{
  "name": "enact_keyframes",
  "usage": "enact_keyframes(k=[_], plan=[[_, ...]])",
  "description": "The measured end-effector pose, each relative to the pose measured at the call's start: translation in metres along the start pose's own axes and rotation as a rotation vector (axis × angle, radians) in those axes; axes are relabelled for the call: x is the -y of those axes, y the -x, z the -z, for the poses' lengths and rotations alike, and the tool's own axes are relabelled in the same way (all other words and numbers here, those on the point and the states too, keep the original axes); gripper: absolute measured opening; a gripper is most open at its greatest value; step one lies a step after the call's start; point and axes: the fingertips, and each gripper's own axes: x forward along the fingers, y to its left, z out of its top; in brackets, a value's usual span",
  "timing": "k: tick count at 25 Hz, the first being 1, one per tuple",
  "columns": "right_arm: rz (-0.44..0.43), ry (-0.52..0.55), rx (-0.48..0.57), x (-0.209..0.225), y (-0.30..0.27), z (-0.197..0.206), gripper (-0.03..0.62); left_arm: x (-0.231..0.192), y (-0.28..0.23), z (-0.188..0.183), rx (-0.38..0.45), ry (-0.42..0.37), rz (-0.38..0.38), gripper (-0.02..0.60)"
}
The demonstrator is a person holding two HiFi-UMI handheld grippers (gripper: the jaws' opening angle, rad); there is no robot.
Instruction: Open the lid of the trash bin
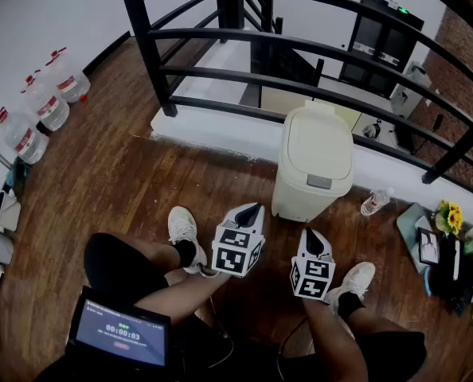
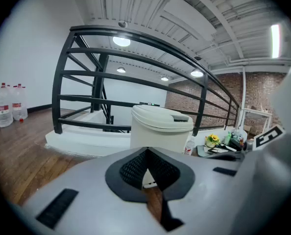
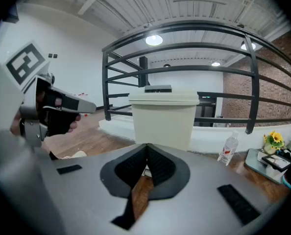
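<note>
A cream trash bin (image 1: 312, 165) stands on the wood floor against the white ledge, its lid (image 1: 319, 148) down. It shows ahead in the left gripper view (image 2: 161, 129) and in the right gripper view (image 3: 163, 119). My left gripper (image 1: 253, 211) is held low, just left of the bin's base, jaws shut with nothing between them. My right gripper (image 1: 311, 241) hangs a little in front of the bin, also shut and empty. Neither touches the bin. The left gripper (image 3: 57, 109) also appears at the left of the right gripper view.
A black metal railing (image 1: 300, 50) curves behind the bin over a stairwell. A plastic bottle (image 1: 375, 202) lies right of the bin. Flowers (image 1: 450, 216) and clutter sit at the far right. Large water jugs (image 1: 41, 106) line the left wall. The person's shoes (image 1: 182, 228) flank the grippers.
</note>
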Motion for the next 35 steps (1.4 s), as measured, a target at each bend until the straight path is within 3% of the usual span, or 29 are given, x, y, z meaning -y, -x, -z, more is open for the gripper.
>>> enact_keyframes(k=[4, 14, 21, 35], plan=[[0.006, -0.016, -0.038, 0.004, -0.017, 0.007, 0.005, -0.005, -0.016, -0.004, -0.012, -0.042, 0.018, -0.003], [0.007, -0.063, -0.216, 0.017, -0.091, 0.075, 0.005, -0.026, -0.048, 0.013, -0.072, 0.019, -0.005, -0.003], [0.03, -0.074, -0.286, 0.028, -0.145, 0.109, 0.005, -0.038, -0.064, 0.03, -0.113, -0.019, 0.001, -0.003], [0.036, -0.116, -0.386, 0.041, -0.211, 0.158, 0.005, -0.05, -0.114, -0.007, -0.096, 0.022, -0.031, -0.003]])
